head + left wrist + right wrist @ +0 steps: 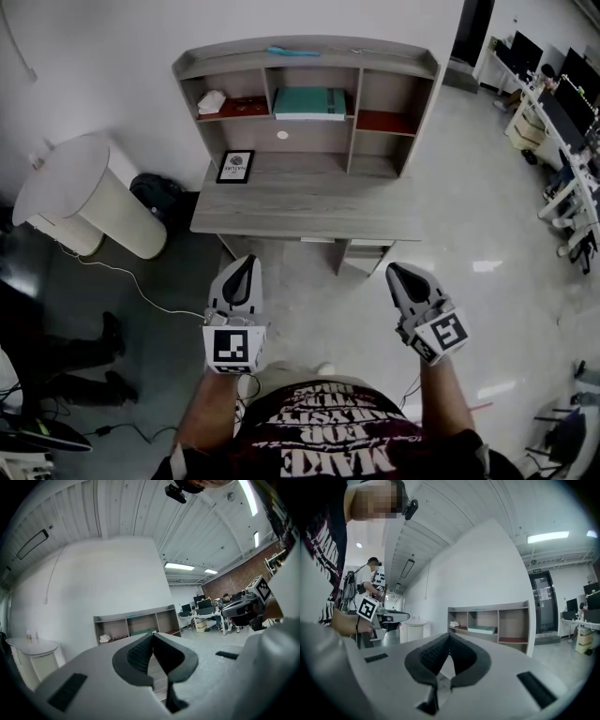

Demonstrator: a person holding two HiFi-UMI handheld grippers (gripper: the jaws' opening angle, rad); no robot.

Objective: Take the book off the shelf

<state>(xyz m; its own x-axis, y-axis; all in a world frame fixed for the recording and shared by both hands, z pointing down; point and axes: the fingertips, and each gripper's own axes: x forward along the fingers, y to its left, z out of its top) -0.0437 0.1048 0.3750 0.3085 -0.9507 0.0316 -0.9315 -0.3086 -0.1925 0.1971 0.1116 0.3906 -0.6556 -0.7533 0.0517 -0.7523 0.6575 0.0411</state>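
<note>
A teal book (310, 103) lies flat in the middle compartment of the grey desk's shelf unit (305, 58); it shows too in the right gripper view as the teal book (482, 629) and faintly as the book (143, 632) in the left gripper view. My left gripper (247, 265) and right gripper (397, 273) hover well in front of the desk, over the floor, both pointing toward it. Each is shut with nothing between its tips. The left gripper (153, 635) and right gripper (449, 635) each show their dark pads meeting at the tips.
The desk top (300, 202) carries a framed picture (235, 166). A white item (211, 101) and a red mat (246, 108) fill the shelf's left compartment; another red mat (384, 121) lies at right. A round white table (75, 192) stands left, office desks (562, 131) right.
</note>
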